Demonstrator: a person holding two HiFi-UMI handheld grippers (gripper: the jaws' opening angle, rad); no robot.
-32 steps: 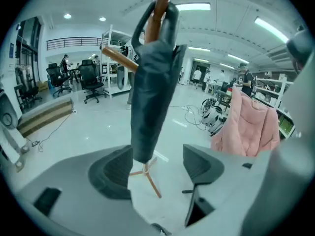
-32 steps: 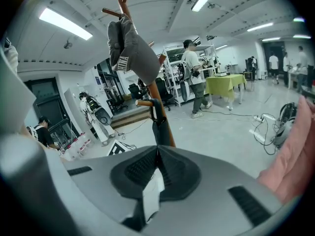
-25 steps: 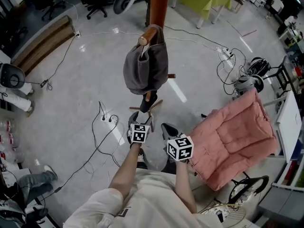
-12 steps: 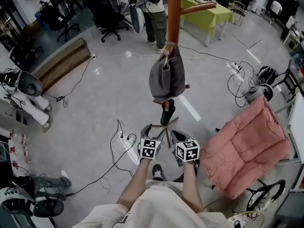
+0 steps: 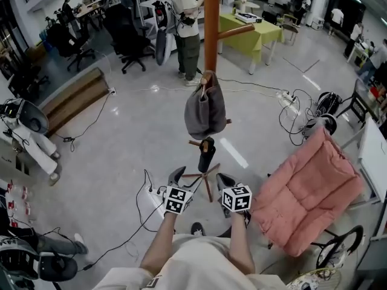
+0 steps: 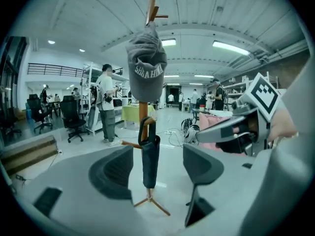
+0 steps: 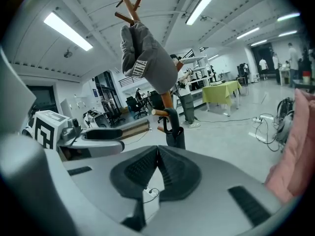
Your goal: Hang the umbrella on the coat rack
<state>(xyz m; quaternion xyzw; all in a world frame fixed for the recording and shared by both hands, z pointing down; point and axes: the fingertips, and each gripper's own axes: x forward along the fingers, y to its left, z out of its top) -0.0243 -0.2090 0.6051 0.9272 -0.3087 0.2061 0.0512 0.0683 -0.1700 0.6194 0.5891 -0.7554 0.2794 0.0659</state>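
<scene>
Umbrella (image 5: 206,156) hangs on coat rack (image 5: 211,23) peg at 12 o'clock; left hand-held gripper (image 6: 157,163) jaws apart, empty; right hand-held gripper (image 7: 157,170) jaws together.

Overhead, low views; shared coat rack (image 5: 211,17)

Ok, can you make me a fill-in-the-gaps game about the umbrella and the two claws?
1. The umbrella hangs on the coat ____.
2. The left claw is ____, with nothing in it.
3. The right claw is ____, with nothing in it.
4. The cushion on the floor is coloured ____.

Missing words: rack; open; shut; pink.
</scene>
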